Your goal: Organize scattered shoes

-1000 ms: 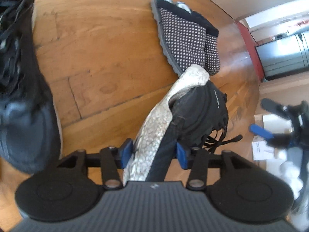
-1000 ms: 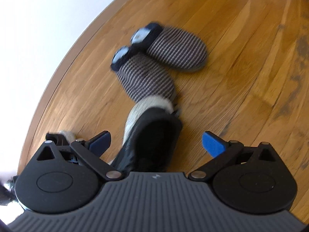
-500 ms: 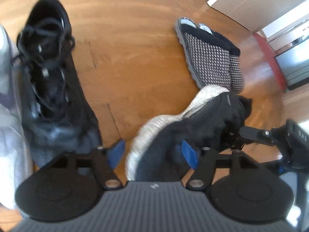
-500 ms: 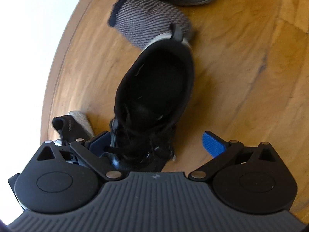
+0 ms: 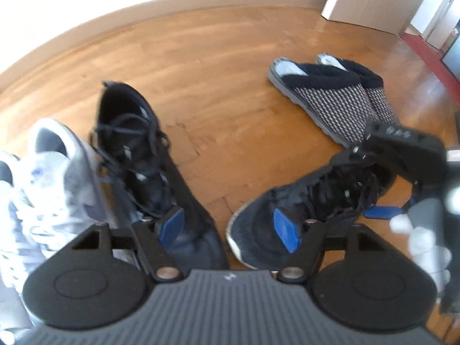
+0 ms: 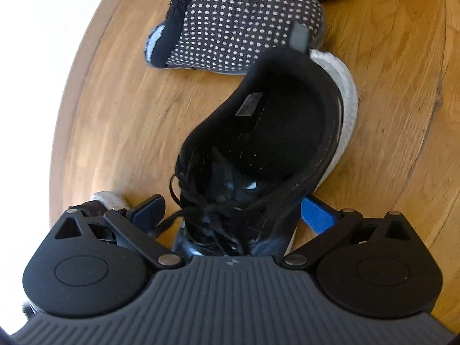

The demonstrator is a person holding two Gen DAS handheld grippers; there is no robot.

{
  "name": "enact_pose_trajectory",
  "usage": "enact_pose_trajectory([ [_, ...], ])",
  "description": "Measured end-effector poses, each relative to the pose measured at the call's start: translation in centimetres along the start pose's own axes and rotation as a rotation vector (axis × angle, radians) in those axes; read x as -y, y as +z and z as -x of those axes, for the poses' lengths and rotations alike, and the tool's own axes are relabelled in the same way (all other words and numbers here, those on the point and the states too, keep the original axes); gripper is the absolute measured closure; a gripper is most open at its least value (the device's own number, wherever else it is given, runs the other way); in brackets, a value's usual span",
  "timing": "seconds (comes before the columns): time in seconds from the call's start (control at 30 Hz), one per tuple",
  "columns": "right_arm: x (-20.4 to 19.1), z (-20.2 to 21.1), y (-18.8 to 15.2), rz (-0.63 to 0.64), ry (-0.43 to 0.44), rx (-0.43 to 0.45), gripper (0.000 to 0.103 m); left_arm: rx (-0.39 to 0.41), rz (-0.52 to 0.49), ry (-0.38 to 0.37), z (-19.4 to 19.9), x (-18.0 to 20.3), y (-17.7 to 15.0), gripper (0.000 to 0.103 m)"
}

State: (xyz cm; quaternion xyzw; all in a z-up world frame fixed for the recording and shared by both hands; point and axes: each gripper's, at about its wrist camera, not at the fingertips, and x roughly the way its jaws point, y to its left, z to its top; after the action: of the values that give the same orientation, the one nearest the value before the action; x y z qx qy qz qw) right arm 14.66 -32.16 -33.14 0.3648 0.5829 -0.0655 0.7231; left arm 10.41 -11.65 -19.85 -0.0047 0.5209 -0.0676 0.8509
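Note:
A black sneaker with a pale sole (image 5: 310, 201) stands upright on the wood floor, its toe toward my left gripper (image 5: 230, 227), which is open and empty above the gap between it and a second black sneaker (image 5: 143, 155). My right gripper (image 6: 233, 210) straddles the first sneaker (image 6: 258, 155) over its laces; its jaws are apart, and whether the pads touch the shoe is unclear. The right gripper (image 5: 382, 210) also shows in the left wrist view.
A pair of dotted slippers (image 5: 333, 97) lies beyond the sneaker, close to its heel in the right wrist view (image 6: 235, 28). A white sneaker (image 5: 46, 172) sits left of the second black one. A wall and baseboard (image 5: 143, 11) run behind.
My left gripper let go of the black sneaker, opened and pulled back. The sneaker went from tilted on its side to upright on the floor. My right gripper closed in over its laces.

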Motion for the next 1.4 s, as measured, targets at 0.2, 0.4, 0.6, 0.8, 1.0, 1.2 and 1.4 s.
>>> enact_pose_trajectory([
  [0.2,-2.0,-1.6,0.0,0.164,-0.207,0.072,0.009,0.021,0.016,0.058,1.1,-0.5,0.2,0.031],
  [0.4,-3.1,-0.3,-1.5,0.349,-0.248,0.065,0.04,0.024,0.021,0.054,2.1,-1.4,-0.8,0.022],
  [0.6,-3.2,1.6,-5.2,0.636,-0.194,0.021,0.057,-0.091,0.063,0.052,0.6,-2.9,-2.3,0.022],
  [0.8,-4.5,2.2,-8.0,0.844,-0.108,-0.031,0.06,-0.214,0.062,0.103,-1.1,-3.0,-3.0,0.022],
  [1.0,-6.8,1.2,-7.7,0.896,-0.101,-0.03,0.062,-0.362,0.161,-0.024,-1.7,-4.2,-5.3,0.022],
  [1.2,-10.7,-0.6,-5.8,0.968,-0.06,0.005,0.062,-0.421,0.213,-0.034,-2.2,-5.0,-7.6,0.022],
  [1.4,-14.8,-3.3,-4.2,1.094,-0.002,-0.029,0.062,-0.442,0.265,-0.026,-2.8,-6.0,-8.8,0.021],
])
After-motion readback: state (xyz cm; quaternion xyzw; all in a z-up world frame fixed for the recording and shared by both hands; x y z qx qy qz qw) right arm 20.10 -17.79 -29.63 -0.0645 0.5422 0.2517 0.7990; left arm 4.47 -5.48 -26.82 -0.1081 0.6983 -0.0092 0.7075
